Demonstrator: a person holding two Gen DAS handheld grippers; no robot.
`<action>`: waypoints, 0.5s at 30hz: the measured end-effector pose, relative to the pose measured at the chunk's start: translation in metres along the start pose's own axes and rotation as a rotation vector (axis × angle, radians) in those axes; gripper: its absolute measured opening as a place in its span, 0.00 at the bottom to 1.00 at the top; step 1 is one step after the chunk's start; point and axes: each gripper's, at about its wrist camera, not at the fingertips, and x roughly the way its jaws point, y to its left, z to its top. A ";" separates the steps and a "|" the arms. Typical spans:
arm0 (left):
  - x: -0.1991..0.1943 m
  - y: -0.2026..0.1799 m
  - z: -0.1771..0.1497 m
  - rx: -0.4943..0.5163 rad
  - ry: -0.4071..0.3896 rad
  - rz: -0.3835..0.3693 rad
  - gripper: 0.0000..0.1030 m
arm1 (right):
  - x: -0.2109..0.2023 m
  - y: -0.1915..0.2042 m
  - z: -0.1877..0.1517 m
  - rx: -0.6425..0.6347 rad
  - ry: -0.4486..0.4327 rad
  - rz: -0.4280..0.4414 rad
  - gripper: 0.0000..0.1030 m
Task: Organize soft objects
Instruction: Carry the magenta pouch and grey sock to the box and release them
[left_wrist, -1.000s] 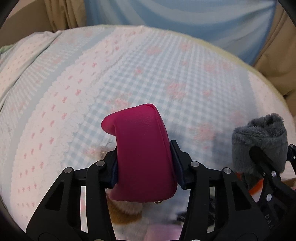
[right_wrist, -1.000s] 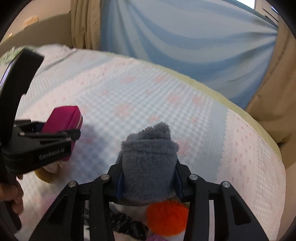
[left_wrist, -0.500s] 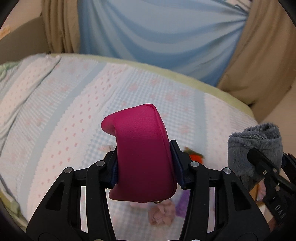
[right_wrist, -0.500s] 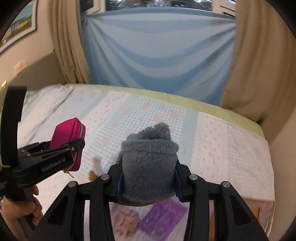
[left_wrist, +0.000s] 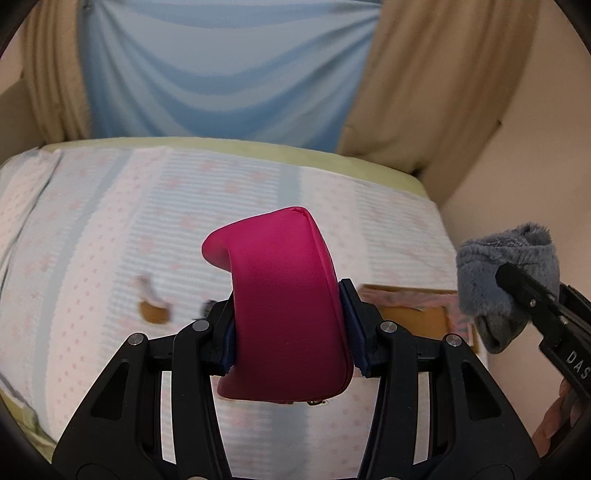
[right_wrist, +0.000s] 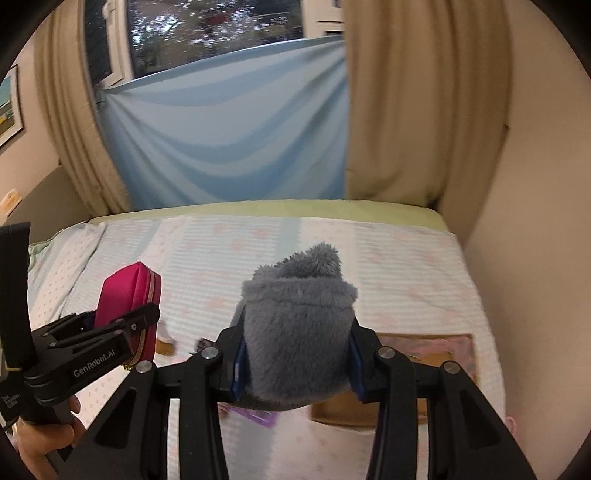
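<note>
Your left gripper (left_wrist: 290, 332) is clamped on a magenta zip pouch (left_wrist: 284, 295), which stands up between its pads above the bed (left_wrist: 92, 258). Your right gripper (right_wrist: 295, 354) squeezes a grey fluffy pouch (right_wrist: 295, 332) the same way, just beside it.

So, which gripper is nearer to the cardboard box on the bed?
Right. The right gripper hangs beside the cardboard box; the left gripper is further left of it.
</note>
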 end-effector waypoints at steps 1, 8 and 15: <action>0.000 -0.015 -0.002 0.010 0.003 -0.010 0.42 | -0.003 -0.012 -0.003 0.003 0.003 -0.006 0.38; 0.023 -0.125 -0.020 0.064 0.046 -0.043 0.42 | -0.009 -0.116 -0.024 0.017 0.058 -0.045 0.38; 0.087 -0.206 -0.048 0.115 0.139 -0.052 0.42 | 0.046 -0.199 -0.052 0.055 0.216 -0.065 0.38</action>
